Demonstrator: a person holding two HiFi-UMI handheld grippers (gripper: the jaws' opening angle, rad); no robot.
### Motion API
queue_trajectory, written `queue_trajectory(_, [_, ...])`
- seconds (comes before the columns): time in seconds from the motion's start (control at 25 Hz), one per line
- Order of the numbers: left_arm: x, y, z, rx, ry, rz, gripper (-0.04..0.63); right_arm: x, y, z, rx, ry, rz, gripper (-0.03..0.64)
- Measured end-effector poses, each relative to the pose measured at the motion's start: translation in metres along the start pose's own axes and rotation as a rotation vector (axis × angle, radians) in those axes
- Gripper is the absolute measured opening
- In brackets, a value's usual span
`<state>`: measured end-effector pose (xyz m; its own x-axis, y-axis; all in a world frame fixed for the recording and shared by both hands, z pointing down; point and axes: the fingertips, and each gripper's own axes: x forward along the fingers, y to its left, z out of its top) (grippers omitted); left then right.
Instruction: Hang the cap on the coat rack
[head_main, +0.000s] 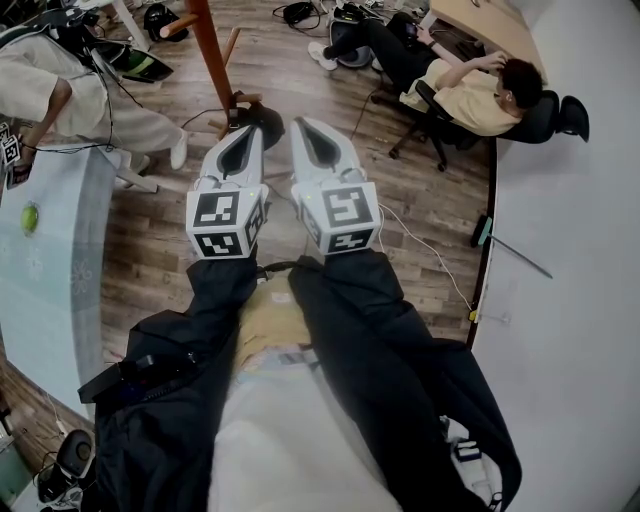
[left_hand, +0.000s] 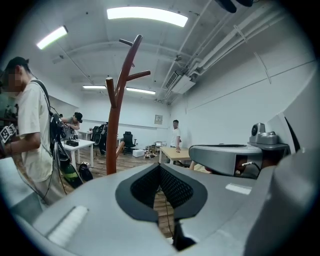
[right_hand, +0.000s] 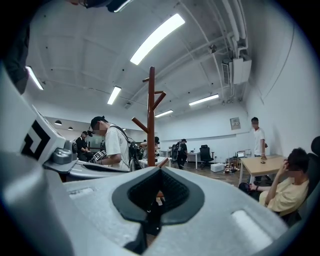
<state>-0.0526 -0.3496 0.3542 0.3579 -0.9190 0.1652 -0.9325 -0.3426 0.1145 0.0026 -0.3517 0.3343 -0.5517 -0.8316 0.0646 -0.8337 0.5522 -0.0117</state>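
Coat rack (head_main: 210, 50): reddish-brown wood pole, angled pegs, seen upper middle of frame. Left gripper (head_main: 252, 135) and right gripper (head_main: 305, 128) held side by side, pointed at its foot. Both sets of jaws pressed together.

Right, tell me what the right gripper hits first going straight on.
Probably the coat rack: its pole stands almost dead ahead of the right gripper, slightly left of the jaws' line, so it might just miss. Nothing nearer shows.
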Motion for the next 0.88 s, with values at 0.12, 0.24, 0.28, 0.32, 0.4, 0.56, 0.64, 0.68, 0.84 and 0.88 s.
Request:
queue_trajectory(0.12, [0.000, 0.000, 0.001, 0.000, 0.000, 0.003, -0.003, 0.000, -0.001, 0.001, 0.000, -0.003, 0.000, -0.002])
queue_trajectory(0.24, [0.000, 0.001, 0.001, -0.002, 0.001, 0.006, -0.003, -0.001, -0.001, 0.001, -0.013, 0.001, -0.004, -0.003])
queue_trajectory(0.28, [-0.001, 0.001, 0.001, -0.004, 0.001, 0.008, -0.003, -0.001, 0.000, 0.001, -0.015, 0.002, -0.004, -0.003])
queue_trajectory(0.32, [-0.002, 0.001, 0.001, -0.006, 0.000, 0.012, -0.003, -0.001, 0.001, 0.001, -0.014, 0.002, -0.003, -0.003])
queue_trajectory(0.4, [-0.003, 0.003, 0.001, -0.010, 0.000, 0.019, -0.003, -0.001, 0.002, 0.000, -0.010, 0.001, -0.004, -0.003])
queue_trajectory(0.56, [-0.002, 0.005, -0.004, -0.011, 0.010, 0.017, -0.003, 0.000, 0.002, -0.004, -0.004, 0.007, -0.003, -0.003])
queue_trajectory(0.64, [-0.001, 0.005, -0.007, -0.010, 0.014, 0.013, -0.003, 0.001, 0.001, -0.006, -0.002, 0.011, 0.000, -0.003])
queue_trajectory(0.68, [-0.001, 0.005, -0.008, -0.010, 0.015, 0.012, -0.003, 0.001, 0.001, -0.006, -0.001, 0.012, 0.000, -0.003])
queue_trajectory(0.84, [-0.002, 0.004, -0.010, -0.011, 0.016, 0.008, -0.003, 0.000, 0.002, -0.009, -0.002, 0.016, 0.001, -0.005])
queue_trajectory(0.88, [-0.002, 0.003, -0.011, -0.012, 0.017, 0.009, -0.003, 0.000, 0.002, -0.010, -0.002, 0.017, 0.002, -0.006])
